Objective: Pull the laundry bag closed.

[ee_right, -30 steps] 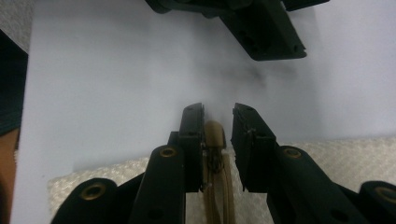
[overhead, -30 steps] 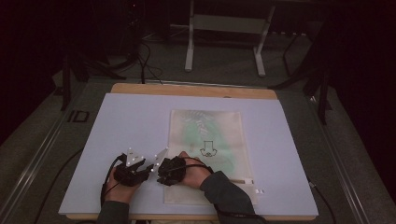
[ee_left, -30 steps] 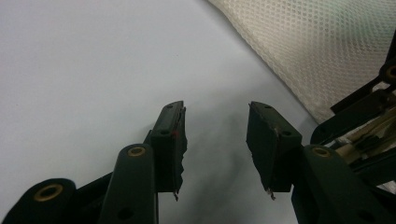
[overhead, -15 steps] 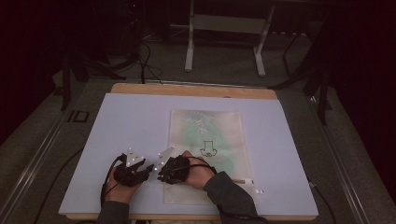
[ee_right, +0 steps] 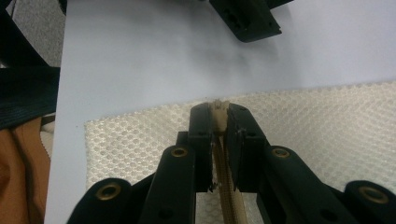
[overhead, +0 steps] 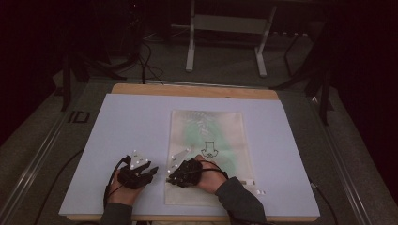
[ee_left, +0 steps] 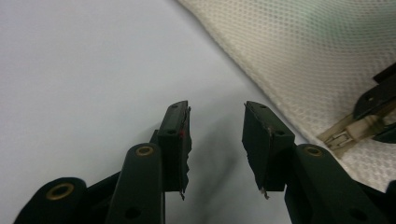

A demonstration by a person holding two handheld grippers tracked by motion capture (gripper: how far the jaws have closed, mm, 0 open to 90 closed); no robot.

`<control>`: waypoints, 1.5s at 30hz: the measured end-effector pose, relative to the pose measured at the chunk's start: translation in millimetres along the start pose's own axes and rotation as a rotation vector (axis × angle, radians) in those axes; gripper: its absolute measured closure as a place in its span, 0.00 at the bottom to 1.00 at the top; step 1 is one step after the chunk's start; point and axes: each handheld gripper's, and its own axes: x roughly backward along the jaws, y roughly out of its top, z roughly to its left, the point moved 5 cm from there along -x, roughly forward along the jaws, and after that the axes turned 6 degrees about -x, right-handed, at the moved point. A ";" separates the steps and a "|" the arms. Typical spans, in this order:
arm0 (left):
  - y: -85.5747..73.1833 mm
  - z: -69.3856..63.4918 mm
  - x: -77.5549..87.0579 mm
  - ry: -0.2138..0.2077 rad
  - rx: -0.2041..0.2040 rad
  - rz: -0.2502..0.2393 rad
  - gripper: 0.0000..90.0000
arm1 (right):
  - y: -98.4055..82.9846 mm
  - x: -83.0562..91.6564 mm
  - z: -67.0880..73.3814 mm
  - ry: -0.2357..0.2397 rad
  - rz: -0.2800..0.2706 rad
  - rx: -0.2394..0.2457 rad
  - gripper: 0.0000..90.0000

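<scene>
Mesh bag [overhead: 207,154] lies flat on the table [overhead: 117,122], a pale netted pouch with a green patch inside and a small black drawing on its front. Its near edge sits under the right tool [overhead: 174,176], which in the right tool's own view [ee_right: 219,109] is clamped tight on the tan zipper [ee_right: 226,186] that runs along the mesh, the tape passing straight between the two black pads. Just beside that tool, off the bag's left edge, the left tool [overhead: 152,172] rests over bare table. Its jaws stand well apart [ee_left: 215,123] with nothing between them, though they have just been closing a little. Beyond its right jaw the zipper pull [ee_left: 348,133] shows at the bag's border.
</scene>
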 end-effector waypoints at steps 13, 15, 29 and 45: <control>7.0 -22.2 -7.6 -0.079 -0.062 0.001 0.76 | -8.1 -7.6 -2.3 0.012 0.005 -0.031 0.90; 8.3 -25.7 -9.2 -0.090 -0.068 0.000 0.78 | -9.2 -7.8 -1.8 0.007 -0.003 -0.027 0.90; 13.7 -33.3 -13.6 -0.158 -0.053 -0.023 0.99 | -11.3 -8.5 -1.1 0.004 -0.025 -0.047 0.90; 10.6 -36.1 -17.5 -0.187 -0.035 0.009 0.99 | -12.3 -8.5 -1.9 0.010 -0.038 -0.051 0.91</control>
